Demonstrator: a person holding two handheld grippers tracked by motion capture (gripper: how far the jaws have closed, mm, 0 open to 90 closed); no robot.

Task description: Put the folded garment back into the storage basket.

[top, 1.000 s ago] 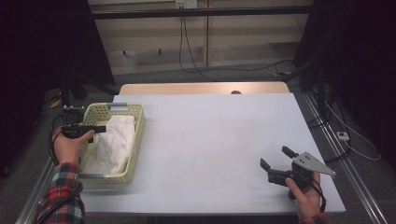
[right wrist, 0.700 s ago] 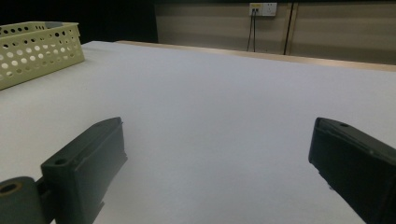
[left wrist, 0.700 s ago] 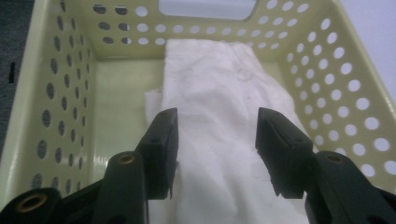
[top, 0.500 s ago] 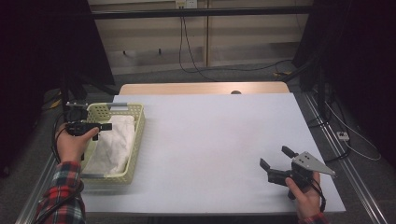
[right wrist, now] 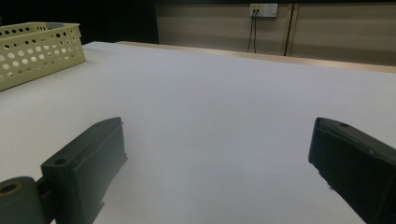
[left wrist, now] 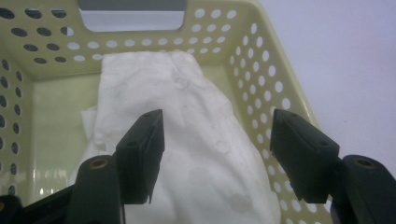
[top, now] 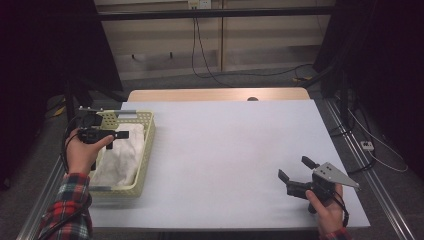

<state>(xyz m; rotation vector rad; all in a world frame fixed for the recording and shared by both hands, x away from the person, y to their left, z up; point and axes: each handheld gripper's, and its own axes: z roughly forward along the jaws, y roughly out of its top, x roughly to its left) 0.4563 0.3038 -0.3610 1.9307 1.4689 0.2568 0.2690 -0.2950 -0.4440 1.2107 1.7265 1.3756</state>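
A white table (top: 225,150) took up most of the high view, with a bare wooden strip (top: 215,94) along its far edge. At the table's left side stood a pale yellow perforated basket (top: 145,150), its long axis running away from the person. Inside the basket lay a crumpled white cloth (top: 122,155), bunched toward the near and middle part and leaving some of the floor bare on one side, as the left gripper view showed (left wrist: 196,140). The left gripper (top: 116,136) was held in the person's left hand (top: 82,152) above the basket's far half; its jaws stood wide apart, empty, over the cloth and apart from it. A plaid sleeve (top: 67,210) covered that forearm. The right gripper (top: 296,174) sat low at the table's near right corner, held in the right hand (top: 327,205), well apart from the basket. Its jaws were likewise spread wide, holding nothing, and pointed across the bare table surface toward the basket (right wrist: 37,49). A grey three-cornered plate (top: 336,175) topped the right gripper.
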